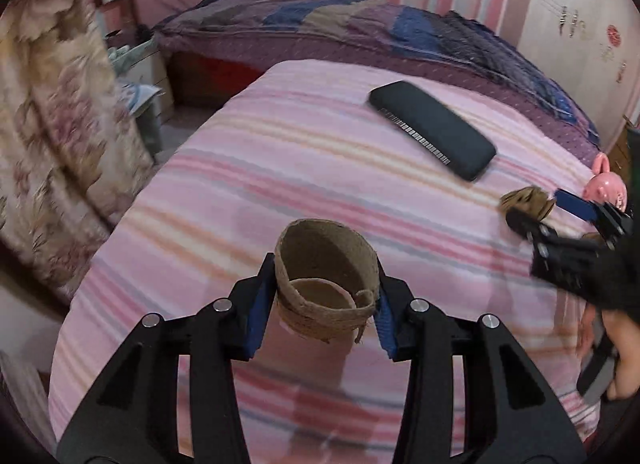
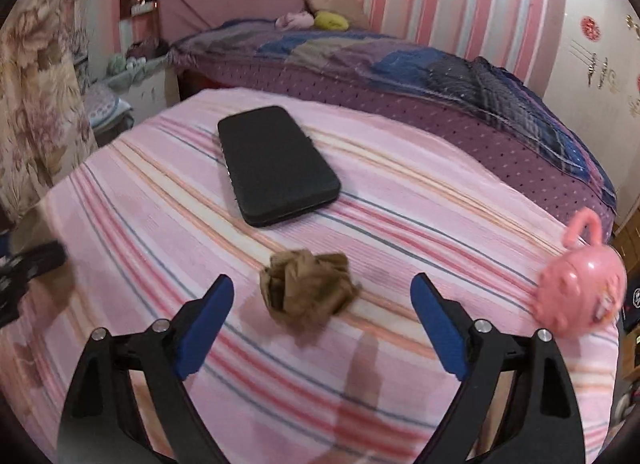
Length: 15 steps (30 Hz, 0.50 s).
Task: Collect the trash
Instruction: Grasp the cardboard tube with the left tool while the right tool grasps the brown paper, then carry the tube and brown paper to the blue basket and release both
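My left gripper (image 1: 326, 292) is shut on a brown cardboard tube (image 1: 326, 280), a torn paper roll core, and holds it above the pink striped cloth (image 1: 248, 183). A crumpled brown paper ball (image 2: 308, 288) lies on the cloth between the open fingers of my right gripper (image 2: 322, 296), which is empty. In the left wrist view the right gripper (image 1: 536, 207) shows at the right edge, around the paper ball (image 1: 526, 199).
A black flat case (image 2: 276, 163) lies on the cloth beyond the paper ball, also in the left wrist view (image 1: 434, 127). A pink pig-shaped toy (image 2: 580, 288) stands at the right. A bed with a purple quilt (image 2: 400, 63) lies behind. A floral curtain (image 1: 48, 123) hangs left.
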Each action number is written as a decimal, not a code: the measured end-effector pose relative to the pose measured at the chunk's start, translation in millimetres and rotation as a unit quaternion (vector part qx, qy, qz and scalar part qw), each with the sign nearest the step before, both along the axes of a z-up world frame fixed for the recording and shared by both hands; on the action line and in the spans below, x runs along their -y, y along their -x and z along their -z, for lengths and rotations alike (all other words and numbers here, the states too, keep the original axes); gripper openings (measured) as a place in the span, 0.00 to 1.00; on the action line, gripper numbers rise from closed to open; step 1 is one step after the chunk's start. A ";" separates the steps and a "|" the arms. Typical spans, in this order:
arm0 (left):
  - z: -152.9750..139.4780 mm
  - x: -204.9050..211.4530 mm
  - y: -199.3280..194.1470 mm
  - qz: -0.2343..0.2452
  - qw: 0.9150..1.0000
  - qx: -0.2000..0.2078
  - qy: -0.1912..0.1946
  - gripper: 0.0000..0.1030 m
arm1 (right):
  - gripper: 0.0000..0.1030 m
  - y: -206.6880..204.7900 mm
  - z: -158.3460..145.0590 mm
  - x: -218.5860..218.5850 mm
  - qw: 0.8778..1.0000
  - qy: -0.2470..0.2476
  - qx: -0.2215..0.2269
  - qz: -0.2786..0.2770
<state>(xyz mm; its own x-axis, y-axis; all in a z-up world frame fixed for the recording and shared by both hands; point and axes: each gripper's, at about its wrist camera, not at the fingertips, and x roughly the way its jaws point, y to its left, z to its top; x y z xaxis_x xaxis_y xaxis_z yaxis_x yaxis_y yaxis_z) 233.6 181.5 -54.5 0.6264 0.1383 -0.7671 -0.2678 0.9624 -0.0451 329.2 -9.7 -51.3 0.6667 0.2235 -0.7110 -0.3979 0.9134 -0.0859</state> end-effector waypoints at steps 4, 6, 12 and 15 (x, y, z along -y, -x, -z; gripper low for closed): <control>-4.5 -1.7 11.5 -0.007 1.000 0.000 -0.012 0.42 | 0.47 -10.9 7.8 2.5 0.998 -0.038 -0.048 -0.002; -9.8 -1.3 15.6 -0.011 1.000 0.007 -0.010 0.42 | 0.47 -1.7 0.7 9.7 0.999 -0.039 -0.034 -0.002; -31.8 20.5 27.8 -0.004 0.999 0.032 -0.003 0.42 | 0.47 43.4 -23.6 48.2 1.000 -0.027 0.010 0.011; -42.9 44.6 35.7 0.012 0.999 0.045 -0.006 0.42 | 0.47 60.9 -29.7 62.3 0.999 -0.019 0.023 0.019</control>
<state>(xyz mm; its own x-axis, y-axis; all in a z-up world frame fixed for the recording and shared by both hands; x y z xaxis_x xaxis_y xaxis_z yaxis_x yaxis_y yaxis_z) 197.9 136.9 -11.6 0.6966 0.1304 -0.7055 -0.2396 0.9692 -0.0574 268.4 -72.0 -21.6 0.7071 0.2239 -0.6707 -0.3597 0.9305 -0.0686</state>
